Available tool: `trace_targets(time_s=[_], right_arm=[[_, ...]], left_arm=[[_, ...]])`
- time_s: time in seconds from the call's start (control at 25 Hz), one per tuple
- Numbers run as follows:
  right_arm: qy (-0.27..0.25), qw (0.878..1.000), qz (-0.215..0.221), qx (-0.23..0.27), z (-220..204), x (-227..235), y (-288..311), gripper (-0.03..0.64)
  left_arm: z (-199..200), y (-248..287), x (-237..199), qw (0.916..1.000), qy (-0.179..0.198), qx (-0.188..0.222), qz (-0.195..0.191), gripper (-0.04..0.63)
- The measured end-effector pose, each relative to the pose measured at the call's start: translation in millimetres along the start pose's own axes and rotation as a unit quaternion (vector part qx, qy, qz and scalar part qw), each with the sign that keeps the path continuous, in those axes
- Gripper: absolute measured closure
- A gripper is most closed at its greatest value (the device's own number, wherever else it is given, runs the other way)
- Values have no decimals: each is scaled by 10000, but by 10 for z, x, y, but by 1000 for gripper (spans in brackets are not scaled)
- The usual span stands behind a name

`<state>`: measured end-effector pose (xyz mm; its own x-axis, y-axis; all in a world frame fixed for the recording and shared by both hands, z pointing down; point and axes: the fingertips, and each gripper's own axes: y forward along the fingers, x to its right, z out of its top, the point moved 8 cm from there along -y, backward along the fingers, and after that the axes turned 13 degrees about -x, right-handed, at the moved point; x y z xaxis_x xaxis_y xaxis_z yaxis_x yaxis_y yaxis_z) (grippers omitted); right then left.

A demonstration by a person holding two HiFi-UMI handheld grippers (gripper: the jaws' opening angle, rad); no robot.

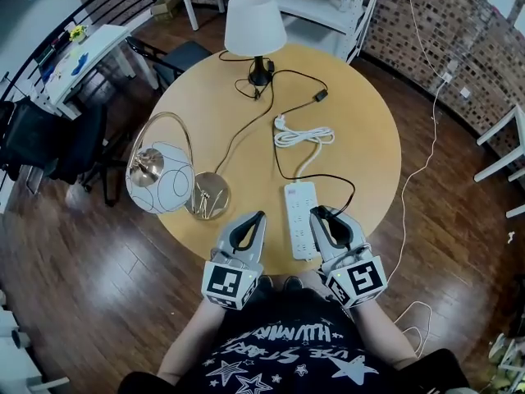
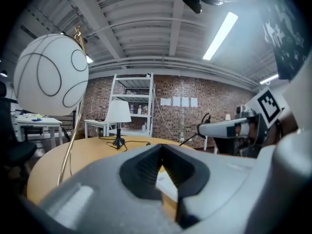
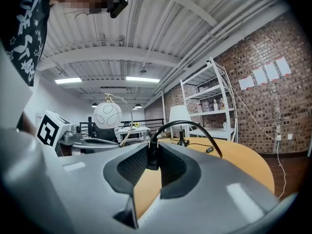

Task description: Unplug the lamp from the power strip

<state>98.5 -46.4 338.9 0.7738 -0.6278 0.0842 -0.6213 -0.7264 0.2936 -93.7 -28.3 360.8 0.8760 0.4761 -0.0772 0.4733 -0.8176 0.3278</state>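
A white-shaded table lamp [image 1: 254, 23] stands at the far side of the round wooden table [image 1: 205, 113]. Its black cord [image 1: 344, 183] runs toward me and ends at a black plug [image 3: 152, 156]. My right gripper [image 1: 318, 212] is shut on that plug, right beside the white power strip [image 1: 300, 220]. Whether the prongs sit in a socket I cannot tell. The cord [image 3: 187, 123] arcs up out of the jaws. My left gripper [image 1: 260, 217] rests left of the strip, shut and empty. A bit of the strip [image 2: 165, 185] shows below its fingers.
A globe lamp [image 1: 160, 179] with a brass hoop and round base stands at the table's left. The strip's own white cable lies coiled [image 1: 303, 136] mid-table. White shelving [image 1: 328, 6] and a brick wall are behind; a dark chair [image 1: 49, 146] stands to the left.
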Motion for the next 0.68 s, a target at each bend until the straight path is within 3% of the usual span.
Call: trace_targets(time_s=[0.2, 0.36, 0.68], right_arm=[[30, 9999, -140, -96, -49, 71, -22, 552], [51, 9997, -193, -167, -84, 85, -35, 552], [-207, 9991, -222, -293, -138, 33, 6, 552]], left_arm=[[26, -74, 8, 9999, -85, 84, 61, 592], [104, -139, -20, 9991, -77, 273, 320, 592], [60, -177, -78, 9986, -174, 302, 402, 592]])
